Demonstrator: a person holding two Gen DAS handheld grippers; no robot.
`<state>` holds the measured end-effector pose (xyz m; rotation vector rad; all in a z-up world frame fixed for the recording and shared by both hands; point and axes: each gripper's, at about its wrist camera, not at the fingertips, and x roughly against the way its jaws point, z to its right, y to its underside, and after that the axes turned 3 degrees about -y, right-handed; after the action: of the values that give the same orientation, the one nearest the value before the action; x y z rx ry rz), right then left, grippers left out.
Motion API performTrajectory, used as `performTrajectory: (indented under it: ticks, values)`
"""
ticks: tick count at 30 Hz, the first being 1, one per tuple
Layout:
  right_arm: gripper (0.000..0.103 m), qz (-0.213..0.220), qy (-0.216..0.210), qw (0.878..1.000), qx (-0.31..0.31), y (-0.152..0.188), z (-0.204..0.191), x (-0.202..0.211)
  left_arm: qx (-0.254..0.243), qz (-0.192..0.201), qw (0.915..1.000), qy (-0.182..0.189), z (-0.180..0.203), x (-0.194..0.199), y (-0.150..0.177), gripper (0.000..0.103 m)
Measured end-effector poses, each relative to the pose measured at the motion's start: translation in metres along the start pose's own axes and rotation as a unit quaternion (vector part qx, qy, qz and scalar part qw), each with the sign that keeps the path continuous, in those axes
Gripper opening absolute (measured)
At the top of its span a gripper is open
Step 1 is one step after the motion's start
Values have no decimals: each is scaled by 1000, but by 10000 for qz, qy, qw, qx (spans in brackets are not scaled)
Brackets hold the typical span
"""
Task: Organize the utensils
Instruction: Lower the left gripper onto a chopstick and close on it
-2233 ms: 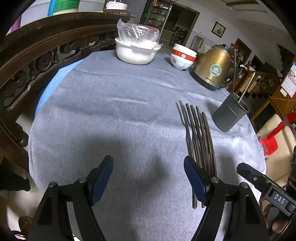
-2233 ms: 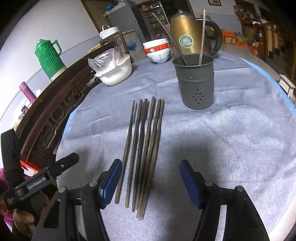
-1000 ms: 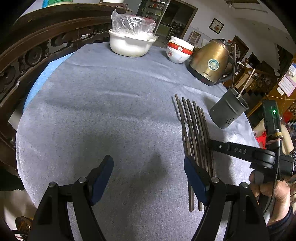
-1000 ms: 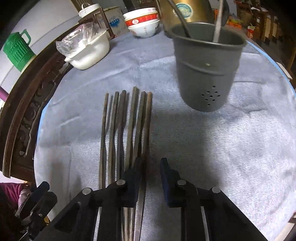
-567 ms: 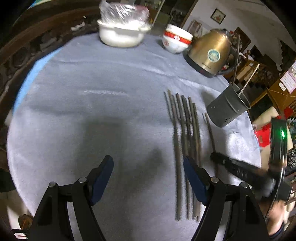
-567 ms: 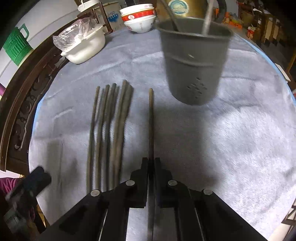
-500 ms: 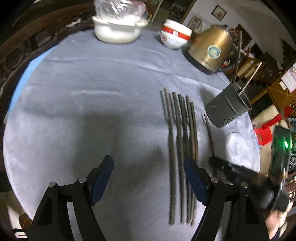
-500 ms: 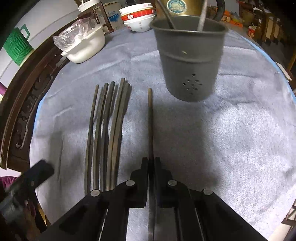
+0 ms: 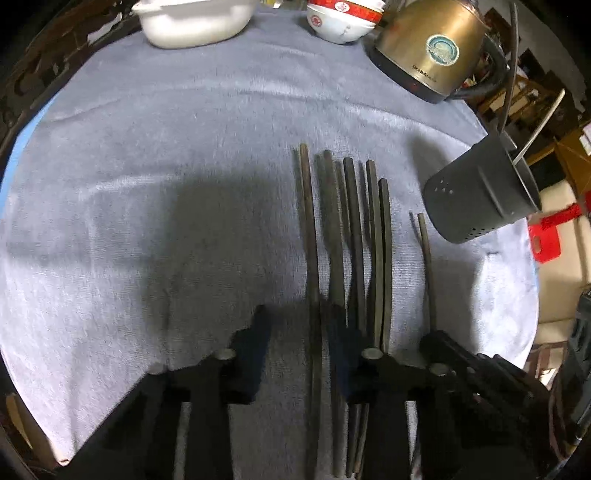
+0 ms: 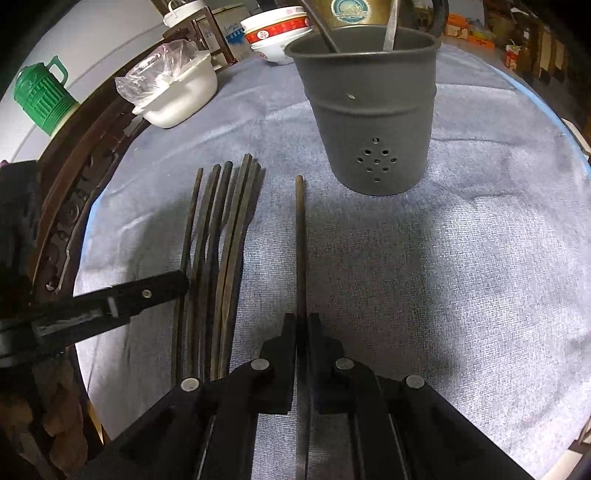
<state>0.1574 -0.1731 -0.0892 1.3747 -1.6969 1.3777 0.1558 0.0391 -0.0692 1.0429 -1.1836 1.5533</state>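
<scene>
Right gripper (image 10: 302,325) clamped on one chopstick (image 10: 300,236), drawn clear of the bundle (image 10: 218,236) toward the holder (image 10: 376,122) at the table's (image 10: 480,258) far edge. Left gripper (image 9: 297,345) just closing round the bundle's outermost stick (image 9: 309,236), pads seemingly not yet pressing. Two utensils standing in the holder; six sticks left lying.

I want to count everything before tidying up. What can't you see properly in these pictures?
Utensil holder, right wrist view: its wall hides the lower parts of the two utensils inside; the top edge cuts off their upper ends.
Kettle, same view: mostly cut off by the top edge.
White bowl: a crinkled plastic bag hides the contents.
Chopstick pile, left wrist view: near ends blurred and overlapping, so no sure count.
</scene>
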Motion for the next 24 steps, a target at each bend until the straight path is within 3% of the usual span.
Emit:
performTrajectory:
  ticks: [1,2,8,18,19,22,24]
  values:
    - [8,-13,9,10000,16,0,-1,0,-40,-50,10000,-17,1,-2,0,9]
    - [8,-29,24,10000,38,0,-1,0,-68,-55,9999,-63,2,-2,-1,7]
    - [8,-105,48,9999,55,-1,-4,-1,-236,-209,9995,-91,-6,2,11,6]
    - [9,-381,94,9991,134,5,-10,-1,-102,-373,9992,125,-25,11,40,7]
    - [9,-424,46,9991,50,2,-8,-2,-81,-382,9991,137,-26,11,38,10]
    - [9,-595,53,9982,10,-5,-7,-5,99,-419,9989,165,-31,13,25,37]
    - [10,-625,213,9978,97,-10,-10,-5,163,-377,9990,173,-33,15,17,39]
